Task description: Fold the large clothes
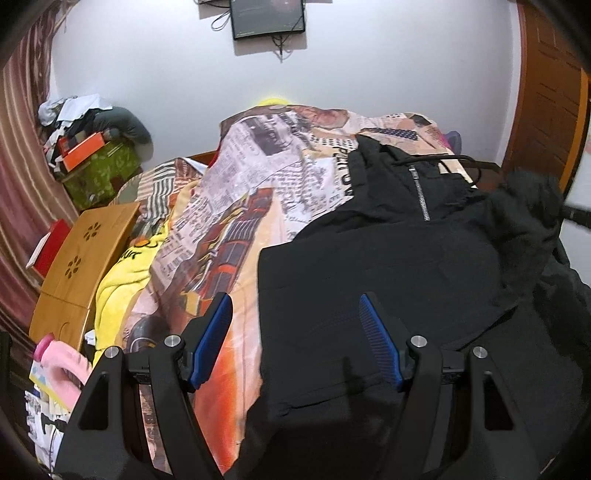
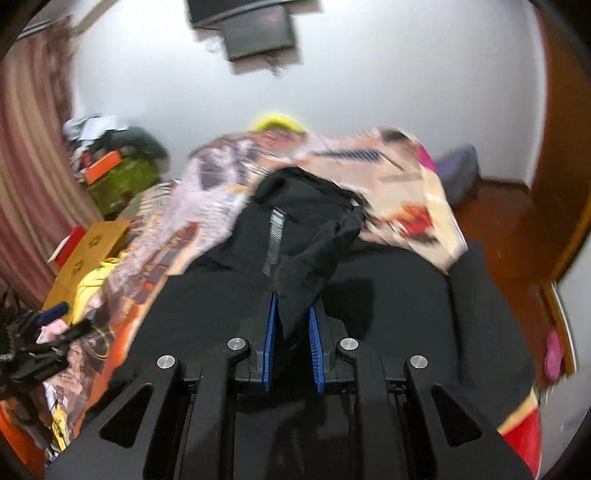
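Busy room behind all this. The bed's got a newspaper-collage print bedsheet (image 1: 236, 192) bunched up over it, with a yellow blanket (image 1: 122, 280) spilling out on the left side. Next to that sits a little wooden lap table (image 1: 81, 254) with flower cutouts, and a red book (image 1: 50, 245) wedged just beside it. Back corner has a green box (image 1: 101, 175) with an orange box (image 1: 79, 149) and a heap of clutter on top. Wall-mounted TV (image 1: 267, 16) up top with cables dangling, striped maroon curtain (image 1: 22, 177) on the left, wooden door (image 1: 546, 99) on the right. Something pink (image 1: 61, 365) near the bottom left, can't tell what.
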### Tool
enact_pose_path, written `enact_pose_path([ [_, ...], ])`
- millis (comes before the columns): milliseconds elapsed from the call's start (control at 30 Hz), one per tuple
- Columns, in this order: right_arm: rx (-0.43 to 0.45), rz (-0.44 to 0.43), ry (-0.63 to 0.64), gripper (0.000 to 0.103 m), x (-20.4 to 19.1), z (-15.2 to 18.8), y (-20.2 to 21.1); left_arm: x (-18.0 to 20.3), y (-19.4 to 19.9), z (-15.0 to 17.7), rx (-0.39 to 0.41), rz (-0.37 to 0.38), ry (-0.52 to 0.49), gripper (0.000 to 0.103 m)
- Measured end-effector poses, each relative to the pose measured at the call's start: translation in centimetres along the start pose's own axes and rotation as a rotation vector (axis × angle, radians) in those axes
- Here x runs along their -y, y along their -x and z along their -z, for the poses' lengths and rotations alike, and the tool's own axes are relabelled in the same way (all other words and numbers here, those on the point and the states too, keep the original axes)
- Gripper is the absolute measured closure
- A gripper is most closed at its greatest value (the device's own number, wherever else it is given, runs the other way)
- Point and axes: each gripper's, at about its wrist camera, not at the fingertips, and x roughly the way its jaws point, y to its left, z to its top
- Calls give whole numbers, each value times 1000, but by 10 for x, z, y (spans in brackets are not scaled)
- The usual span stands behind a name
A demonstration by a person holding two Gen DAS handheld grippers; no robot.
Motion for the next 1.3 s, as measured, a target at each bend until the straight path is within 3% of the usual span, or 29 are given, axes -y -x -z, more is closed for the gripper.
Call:
enact_pose_path([
  [333,-142,52,-116,89,59,45,-20,28,6,-5,-1,30,-33,33],
  [633,-87,107,-11,81,60,39,15,54,11,-13,5,58,-65,33],
  [700,-48,99,-23,76,64,34,29,61,11,-17,7,70,-68,33],
  [767,20,108,-45,55,73,28,50,66,10,-20,8,81,-69,32],
  [867,119,142,-96,36,92,21,77,78,5,-26,3,101,-70,31],
  [1100,162,198,-260,31,155,20,105,109,-12,-27,-34,148,-92,31],
  [1300,127,322,-453,31,218,40,92,133,-21,-25,-53,164,-129,31],
])
